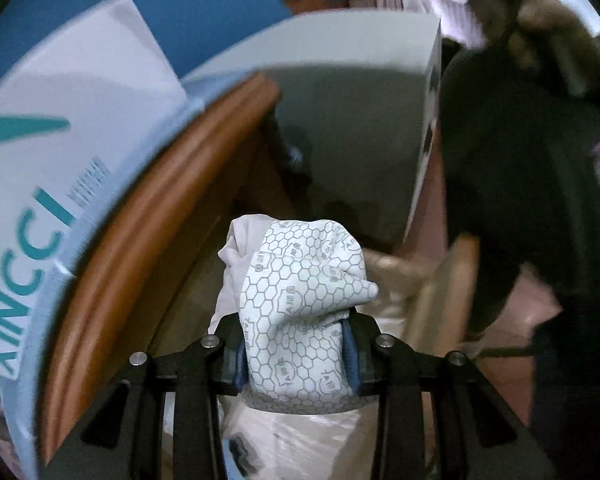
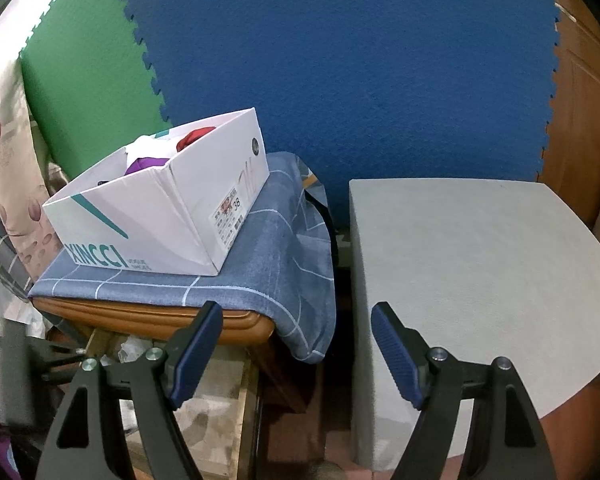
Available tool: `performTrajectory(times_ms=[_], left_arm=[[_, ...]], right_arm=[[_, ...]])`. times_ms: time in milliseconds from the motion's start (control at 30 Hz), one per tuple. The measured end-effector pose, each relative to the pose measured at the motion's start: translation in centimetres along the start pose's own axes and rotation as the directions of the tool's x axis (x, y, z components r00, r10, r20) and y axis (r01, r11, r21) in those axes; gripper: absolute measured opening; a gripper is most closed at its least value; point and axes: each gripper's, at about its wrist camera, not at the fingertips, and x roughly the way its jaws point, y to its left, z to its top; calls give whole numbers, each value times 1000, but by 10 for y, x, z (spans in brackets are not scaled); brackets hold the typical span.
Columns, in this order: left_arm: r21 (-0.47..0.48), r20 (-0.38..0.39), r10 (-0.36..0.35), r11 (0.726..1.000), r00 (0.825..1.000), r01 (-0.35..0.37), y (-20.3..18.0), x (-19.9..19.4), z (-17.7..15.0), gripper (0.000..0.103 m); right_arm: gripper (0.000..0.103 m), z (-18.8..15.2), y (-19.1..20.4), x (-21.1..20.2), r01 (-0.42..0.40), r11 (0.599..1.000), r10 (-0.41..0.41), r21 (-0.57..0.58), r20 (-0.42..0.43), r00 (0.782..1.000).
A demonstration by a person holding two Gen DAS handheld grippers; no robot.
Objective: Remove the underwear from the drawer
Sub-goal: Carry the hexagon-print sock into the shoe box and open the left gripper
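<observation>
Left wrist: left claw (image 1: pixel 296 354) pinches crumpled, honeycomb-printed white underwear (image 1: pixel 300 292).

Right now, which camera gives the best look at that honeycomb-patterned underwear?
The left wrist view: the underwear fills its centre, bunched between the left gripper pads. The right wrist view shows none of it, only the open right gripper.
</observation>
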Motion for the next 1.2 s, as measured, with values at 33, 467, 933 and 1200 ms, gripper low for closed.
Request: performTrajectory(times_ms=[33,467,933,1200], left_arm=[[-13,14,-4,1000,1000,4,0,-6,3,33],[-246,218,86,969,972,-31,85,-119,64,34],[-404,62,323,873,945,-272,211,-149,83,35],[-422,-28,316,856,948,-298,229,-109,85,36]], right_arm=[[79,0,0,0,0,1000,0,-1,1,1000],[79,0,1,-1,-5,1000,5,-2,5,1000],[79,-2,1,-4,-15,1000,15,5,14,1000],[79,-3,2,-4,-14,1000,14,3,12,1000]])
